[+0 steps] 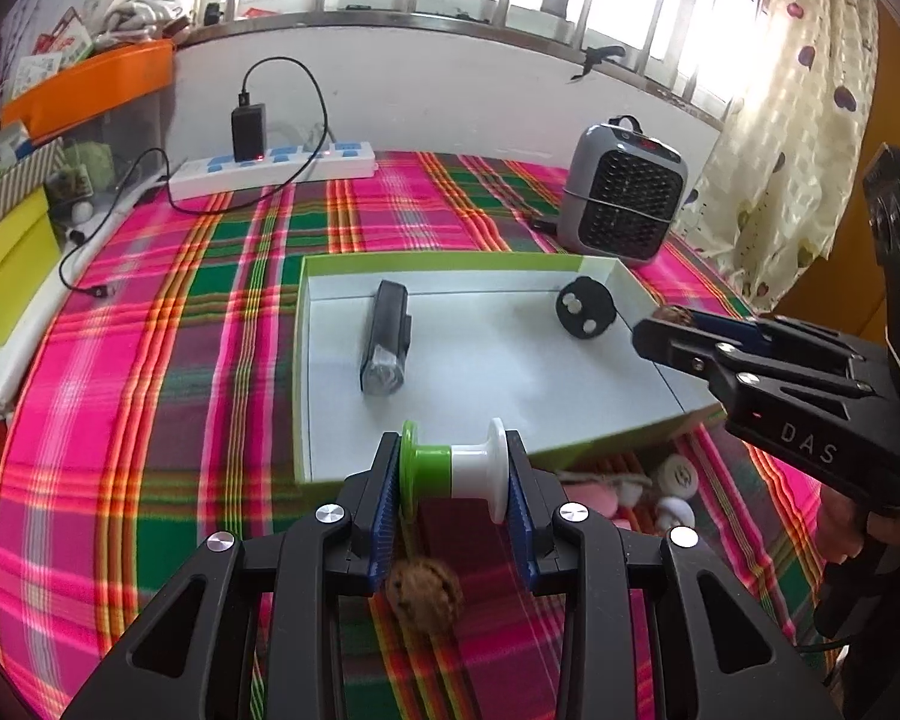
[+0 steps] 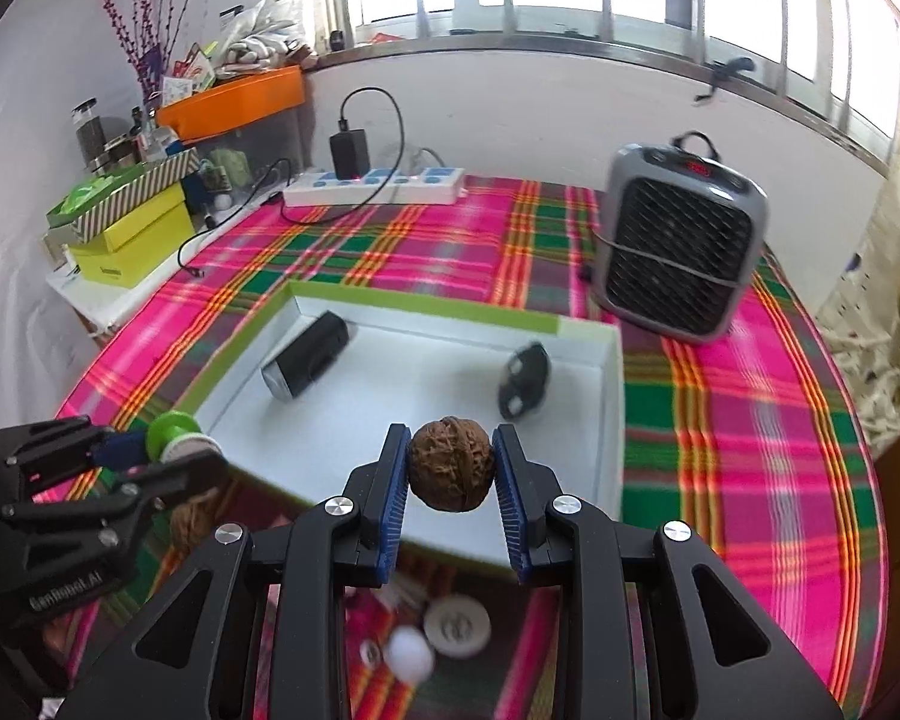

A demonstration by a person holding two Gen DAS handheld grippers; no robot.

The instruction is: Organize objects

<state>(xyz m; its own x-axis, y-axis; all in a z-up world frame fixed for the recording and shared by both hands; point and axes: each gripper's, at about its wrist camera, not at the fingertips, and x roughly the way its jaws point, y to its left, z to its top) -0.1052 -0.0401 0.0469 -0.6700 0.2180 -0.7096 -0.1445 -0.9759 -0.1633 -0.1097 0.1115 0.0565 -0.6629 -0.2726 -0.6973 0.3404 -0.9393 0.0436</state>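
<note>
My left gripper point(image 1: 453, 468) is shut on a green-and-white spool point(image 1: 453, 461) and holds it over the near edge of the white tray with a green rim point(image 1: 438, 261). My right gripper point(image 2: 449, 465) is shut on a brown walnut point(image 2: 449, 463) above the tray's near right part point(image 2: 606, 420). In the tray lie a black bike light point(image 1: 384, 345) and a black round disc point(image 1: 585, 307). A second walnut point(image 1: 425, 588) lies on the plaid cloth below my left gripper. The left gripper also shows in the right wrist view point(image 2: 168, 450), and the right gripper in the left wrist view point(image 1: 660, 324).
A grey fan heater point(image 1: 621, 192) stands behind the tray at the right. A white power strip point(image 1: 270, 168) with a black charger sits at the back. Small white and pink items point(image 2: 444, 630) lie in front of the tray. Yellow boxes point(image 2: 132, 240) stand at the left.
</note>
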